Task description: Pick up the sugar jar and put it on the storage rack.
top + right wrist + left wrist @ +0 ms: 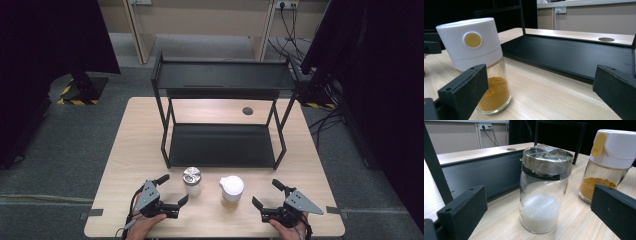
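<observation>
Approach step: both grippers w/ jaws spread, nothing held. Left gripper (173, 190) faces sugar jar (543, 190), right gripper (269, 196) near spice jar (479, 62); both jars on bench (140, 150) before black shelf (220, 145). Next: jaws around jars, squeeze.

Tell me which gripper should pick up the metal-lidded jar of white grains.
Left. The left gripper, jaws open, faces the jar directly; the right gripper sits beyond the white-capped spice jar.
</observation>
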Demonstrator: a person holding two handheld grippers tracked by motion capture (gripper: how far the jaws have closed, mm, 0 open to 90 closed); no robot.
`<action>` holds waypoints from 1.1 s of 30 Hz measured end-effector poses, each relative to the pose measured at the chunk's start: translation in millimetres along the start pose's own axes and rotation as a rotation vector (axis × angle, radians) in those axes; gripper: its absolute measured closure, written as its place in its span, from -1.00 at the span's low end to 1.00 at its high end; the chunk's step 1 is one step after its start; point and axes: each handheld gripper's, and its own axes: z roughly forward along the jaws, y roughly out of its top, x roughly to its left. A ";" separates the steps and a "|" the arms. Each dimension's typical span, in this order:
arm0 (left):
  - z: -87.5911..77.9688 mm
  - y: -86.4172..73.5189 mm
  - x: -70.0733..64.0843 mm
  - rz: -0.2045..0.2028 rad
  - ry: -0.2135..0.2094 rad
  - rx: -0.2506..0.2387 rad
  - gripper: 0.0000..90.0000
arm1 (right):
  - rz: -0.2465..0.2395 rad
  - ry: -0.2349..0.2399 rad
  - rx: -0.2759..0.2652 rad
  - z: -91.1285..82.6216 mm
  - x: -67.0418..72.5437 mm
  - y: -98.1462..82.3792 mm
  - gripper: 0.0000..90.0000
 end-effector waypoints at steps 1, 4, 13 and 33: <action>0.1 -0.2 -0.5 0.001 -0.001 -0.001 -1.00 | 0.000 -0.001 0.000 0.0 0.1 0.0 -0.99; 0.4 -0.3 -0.9 0.002 -0.001 -0.002 -1.00 | -0.001 -0.002 -0.003 -0.2 0.3 -0.3 -0.99; 1.5 -0.5 -3.1 0.020 -0.007 -0.011 -1.00 | 0.004 -0.005 -0.010 -0.2 0.4 -1.5 -0.99; 14.9 6.3 -6.1 0.020 -0.023 0.015 -1.00 | 0.020 -0.009 -0.023 -0.3 -0.1 -3.3 -0.99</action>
